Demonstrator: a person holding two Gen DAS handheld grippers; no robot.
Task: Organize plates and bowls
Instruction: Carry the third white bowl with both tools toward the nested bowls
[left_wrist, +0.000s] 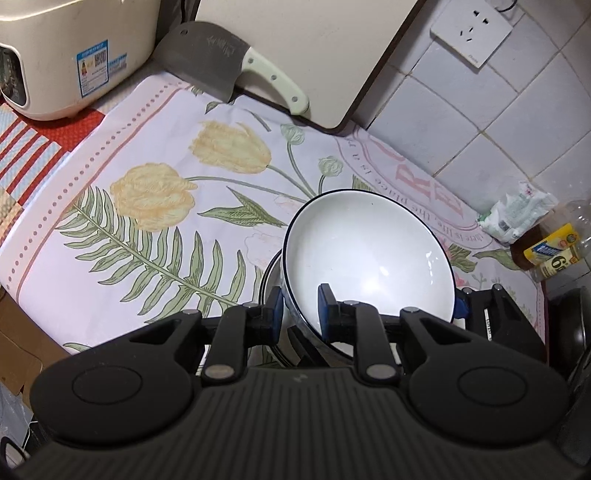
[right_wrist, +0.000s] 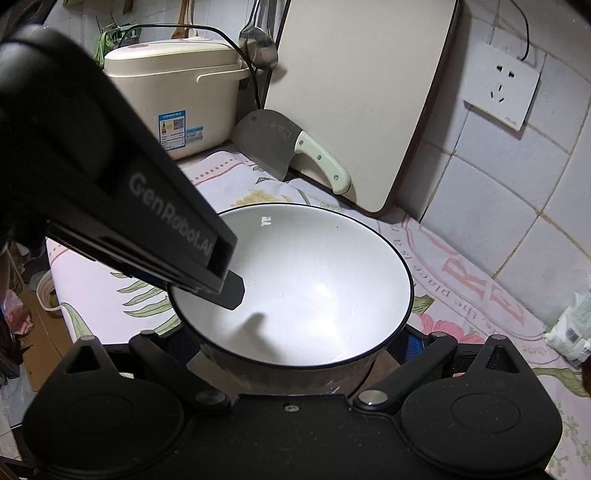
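A white bowl (left_wrist: 365, 254) with a thin dark rim hangs tilted over the floral cloth (left_wrist: 155, 206). My left gripper (left_wrist: 301, 299) is shut on its near rim, one blue pad inside and one outside. In the right wrist view the same bowl (right_wrist: 314, 280) fills the middle. My right gripper (right_wrist: 295, 339) spans it widely, with a blue pad against the outer wall on each side. The left gripper's finger (right_wrist: 232, 291) reaches into the bowl from the upper left. The rim of a second white dish (left_wrist: 269, 277) shows just under the bowl on its left.
A cleaver (left_wrist: 221, 59) leans on a cream cutting board (left_wrist: 306, 48) at the back, with a rice cooker (left_wrist: 62, 48) at the far left. An oil bottle (left_wrist: 554, 251) and a white packet (left_wrist: 517, 214) stand by the tiled wall at right. A wall socket (right_wrist: 500, 85) is above.
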